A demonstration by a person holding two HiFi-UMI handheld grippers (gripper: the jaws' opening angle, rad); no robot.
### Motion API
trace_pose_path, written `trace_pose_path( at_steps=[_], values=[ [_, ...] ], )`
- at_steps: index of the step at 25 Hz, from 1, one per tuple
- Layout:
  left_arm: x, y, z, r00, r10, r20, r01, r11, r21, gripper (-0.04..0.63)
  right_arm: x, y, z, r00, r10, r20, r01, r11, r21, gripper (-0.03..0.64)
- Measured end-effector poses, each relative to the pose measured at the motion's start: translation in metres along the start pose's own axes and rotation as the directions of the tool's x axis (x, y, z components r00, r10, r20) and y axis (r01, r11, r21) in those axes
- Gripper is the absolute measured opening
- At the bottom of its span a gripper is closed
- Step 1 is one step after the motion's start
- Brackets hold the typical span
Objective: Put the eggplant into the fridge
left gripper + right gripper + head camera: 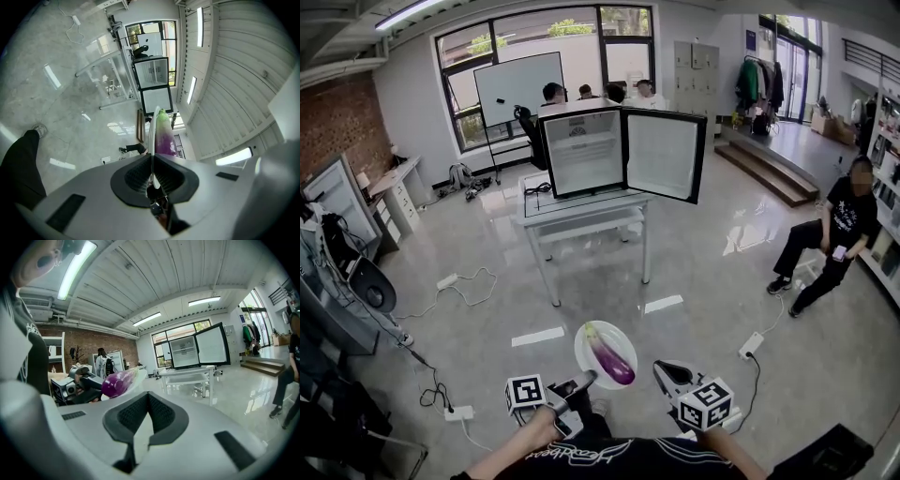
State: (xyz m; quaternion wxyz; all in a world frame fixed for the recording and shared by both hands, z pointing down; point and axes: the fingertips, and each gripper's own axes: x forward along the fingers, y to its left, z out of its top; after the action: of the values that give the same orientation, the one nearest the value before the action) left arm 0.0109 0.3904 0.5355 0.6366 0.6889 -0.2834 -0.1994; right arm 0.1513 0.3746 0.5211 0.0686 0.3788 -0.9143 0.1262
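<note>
A purple eggplant (612,357) with a green stem end lies on a white plate (591,342) held out in front of me. My left gripper (584,380) is shut on the plate's near rim; in the left gripper view the plate (151,136) runs edge-on between the jaws with the eggplant (164,136) beside it. My right gripper (661,370) hangs to the plate's right, jaws together and holding nothing. The small fridge (609,150) stands on a white table (581,211) ahead, its door (664,157) swung open to the right. The right gripper view shows the eggplant (117,382) at left and the fridge (183,351) far ahead.
A person (830,239) crouches at the right. Power strips and cables (450,281) lie on the floor at the left, with another strip (751,345) at the right. Several people sit behind the fridge near a whiteboard (518,86). Steps (769,169) rise at the back right.
</note>
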Motion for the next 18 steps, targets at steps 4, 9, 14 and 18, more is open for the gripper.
trace_pose_path(
  at_steps=[4, 9, 14, 18],
  values=[
    [0.017, 0.003, 0.026, 1.0, 0.002, -0.018, -0.002, 1.0, -0.003, 0.025, 0.024, -0.017, 0.006, 1.0, -0.014, -0.01, 0.015, 1.0, 0.018, 0.008],
    [0.039, 0.01, 0.072, 0.999, 0.011, -0.031, -0.011, 1.0, -0.004, 0.025, 0.062, -0.038, 0.019, 0.999, -0.031, -0.021, 0.032, 0.999, 0.023, 0.008],
    [0.063, 0.012, 0.124, 0.999, 0.001, -0.045, -0.002, 1.0, -0.019, 0.025, 0.111, -0.065, 0.038, 0.998, -0.054, -0.041, 0.056, 0.998, 0.029, 0.008],
    [0.076, 0.013, 0.176, 0.999, 0.006, -0.052, -0.007, 1.0, -0.025, 0.025, 0.162, -0.082, 0.064, 0.998, -0.056, -0.036, 0.057, 0.998, 0.028, 0.008]
  ],
)
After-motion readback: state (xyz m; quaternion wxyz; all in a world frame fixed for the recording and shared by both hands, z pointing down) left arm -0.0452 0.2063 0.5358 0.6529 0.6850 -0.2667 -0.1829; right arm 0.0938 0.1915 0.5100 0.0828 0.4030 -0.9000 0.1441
